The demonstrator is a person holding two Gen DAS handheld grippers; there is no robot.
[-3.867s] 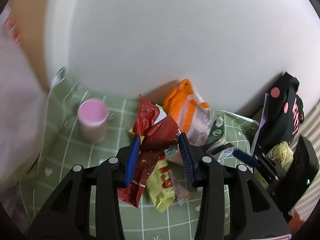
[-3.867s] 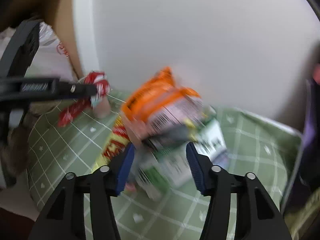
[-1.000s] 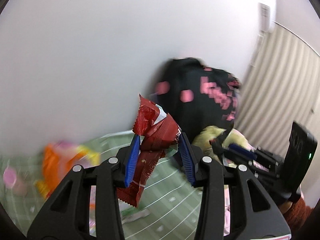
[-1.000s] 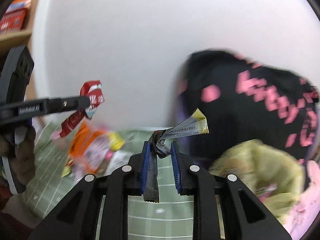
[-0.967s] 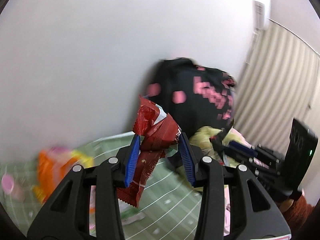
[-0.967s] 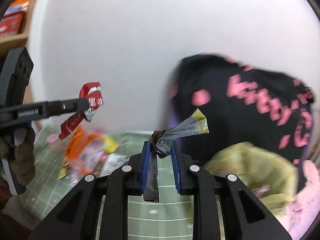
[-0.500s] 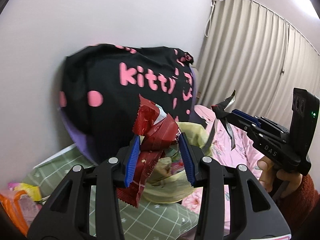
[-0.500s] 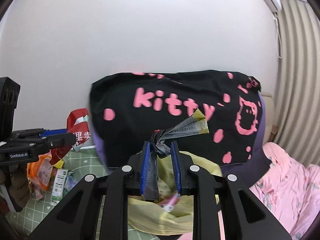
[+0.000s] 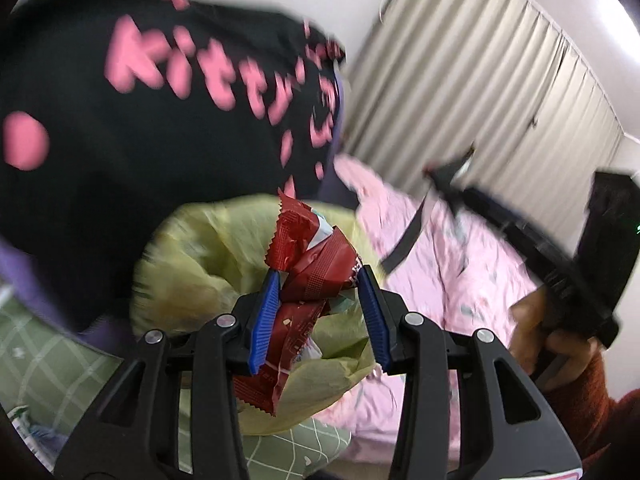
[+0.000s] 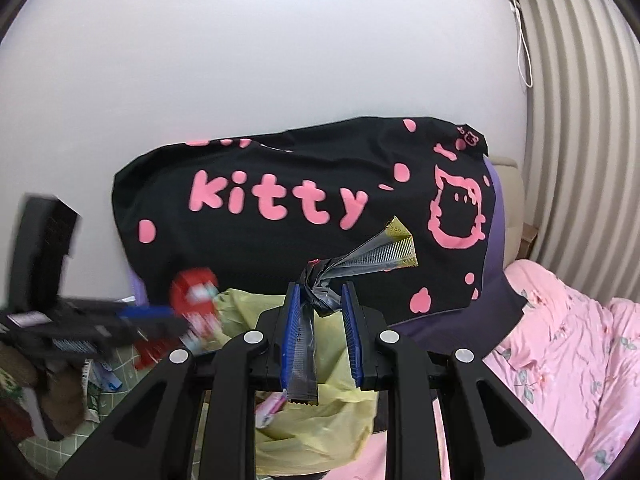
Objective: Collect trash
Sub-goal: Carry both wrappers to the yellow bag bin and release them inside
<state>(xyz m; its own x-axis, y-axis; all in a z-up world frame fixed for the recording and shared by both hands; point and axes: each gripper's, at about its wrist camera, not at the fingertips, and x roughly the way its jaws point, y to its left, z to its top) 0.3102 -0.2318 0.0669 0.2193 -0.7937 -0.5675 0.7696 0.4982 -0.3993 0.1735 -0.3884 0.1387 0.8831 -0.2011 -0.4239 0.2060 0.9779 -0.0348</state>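
My left gripper [image 9: 318, 292] is shut on a crumpled red wrapper [image 9: 308, 264] and holds it over the open yellow plastic bag [image 9: 192, 248]. My right gripper [image 10: 320, 304] is shut on a twisted silver wrapper with a yellow end [image 10: 360, 258], above the same yellow bag [image 10: 320, 436], which holds some trash. The left gripper with its red wrapper [image 10: 196, 292] shows blurred at the left of the right wrist view. The right gripper with its silver wrapper [image 9: 440, 184] shows at the right of the left wrist view.
A black pillow with pink "kitty" lettering [image 10: 300, 200] leans on the white wall behind the bag. A pink floral quilt [image 10: 560, 340] lies to the right. A green checked sheet [image 9: 48, 360] with a few loose wrappers [image 10: 96, 380] is at the left. Curtains [image 9: 460, 92] hang at the right.
Both grippers swung right from the trash pile on the green sheet to the yellow bag, each keeping its wrapper. The left gripper has closed in over the bag's mouth.
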